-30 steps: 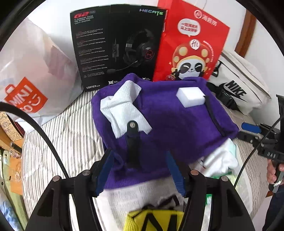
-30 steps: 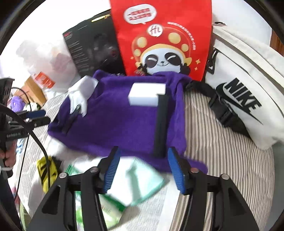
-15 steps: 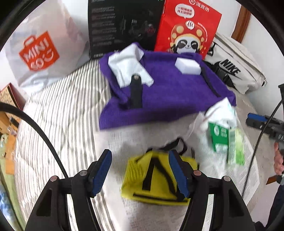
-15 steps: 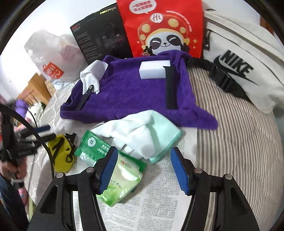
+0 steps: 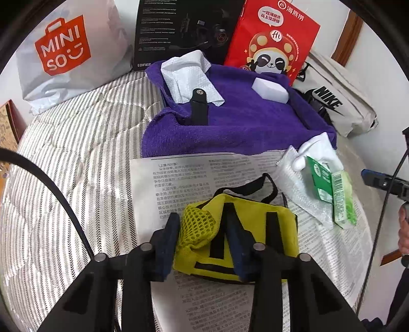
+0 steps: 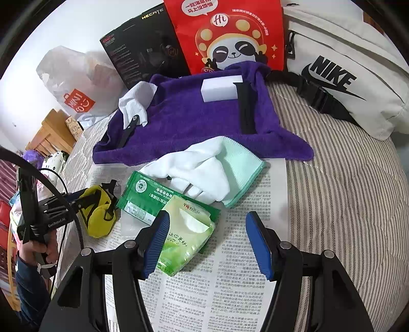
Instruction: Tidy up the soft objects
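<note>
2 tools over newspaper [image 6: 240, 268] on striped bedding [image 6: 345, 194]: left [image 5: 202, 229] closing on yellow pouch [image 5: 255, 229], right [image 6: 207, 240] spread.

I see a striped bed [image 5: 76, 153] with a newspaper [image 6: 242, 268], purple towel [image 5: 242, 127] and Nike bag [image 6: 345, 76] on it.

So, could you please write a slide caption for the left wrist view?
Left hand-held gripper closing on a yellow pouch lying on newspaper.

Bright even daylight, soft faint shadows, sharp focus throughout, no motion blur, strong fisheye bending at edges, black vignette corners, slightly overexposed white wall [image 5: 127, 7]
</note>
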### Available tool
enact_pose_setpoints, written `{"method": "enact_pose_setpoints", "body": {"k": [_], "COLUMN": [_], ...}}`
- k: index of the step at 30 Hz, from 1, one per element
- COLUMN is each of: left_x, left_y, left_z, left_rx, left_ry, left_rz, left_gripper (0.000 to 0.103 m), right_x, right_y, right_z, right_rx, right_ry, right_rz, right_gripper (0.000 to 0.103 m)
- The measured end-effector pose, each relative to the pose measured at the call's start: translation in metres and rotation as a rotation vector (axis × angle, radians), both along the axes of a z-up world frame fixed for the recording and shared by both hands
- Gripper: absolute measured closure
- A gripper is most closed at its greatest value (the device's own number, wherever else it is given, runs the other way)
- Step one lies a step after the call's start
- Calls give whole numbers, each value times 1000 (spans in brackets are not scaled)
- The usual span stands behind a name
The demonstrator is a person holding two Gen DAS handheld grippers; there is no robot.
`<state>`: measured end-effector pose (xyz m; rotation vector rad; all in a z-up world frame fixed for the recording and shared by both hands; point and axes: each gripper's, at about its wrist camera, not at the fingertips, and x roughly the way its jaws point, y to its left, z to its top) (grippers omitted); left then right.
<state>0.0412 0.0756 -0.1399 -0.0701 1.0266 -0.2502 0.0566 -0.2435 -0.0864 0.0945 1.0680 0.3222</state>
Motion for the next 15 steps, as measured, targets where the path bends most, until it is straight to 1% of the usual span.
{"method": "enact_pose_setpoints", "body": {"k": [1, 6, 9, 15], "left_x": [0, -3, -2, -5], "left_y": [1, 5, 5, 2], "left_z": [0, 4, -1, -2], "left_rx": [-12, -56, -50, -21], "left_ry": [0, -15, -13, -59], "left_rz": [-5, 10, 24, 49], "left_gripper": [78, 78, 78, 78], "right_x": [0, -2, -1, -2], "right_y": [1, 3, 4, 13], "right_z": [0, -1, -1, -5], "right_rx": [0, -3, -5, 9], "right_ry": [0, -7, -8, 7], "right_rz": [3, 8, 3, 20], "right_gripper": [41, 42, 42, 42]}}
